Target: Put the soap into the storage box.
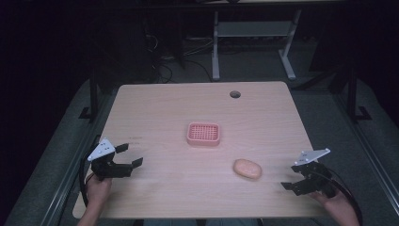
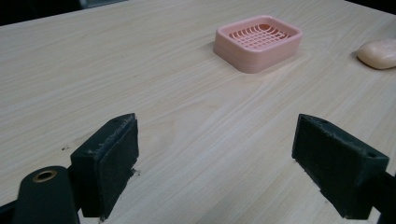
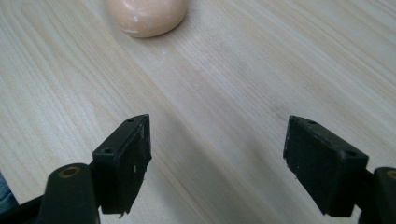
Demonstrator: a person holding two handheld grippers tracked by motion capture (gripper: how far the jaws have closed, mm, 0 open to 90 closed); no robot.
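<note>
The right gripper (image 1: pixel 292 176) hangs released, jaws spread with bare table (image 1: pixel 160 113) between them; the peach soap bar (image 1: pixel 247 168) lies just ahead of it, apart. The left gripper (image 1: pixel 129 155) is likewise spread and empty, seemingly hovering low, with the pink soap dish (image 1: pixel 203 133) well ahead of it.

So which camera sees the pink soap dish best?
The left gripper view: the soap dish is close, whole, and its grid bottom shows clearly. The high view shows it small at the table's middle. The right gripper view looks at the soap instead.
</note>
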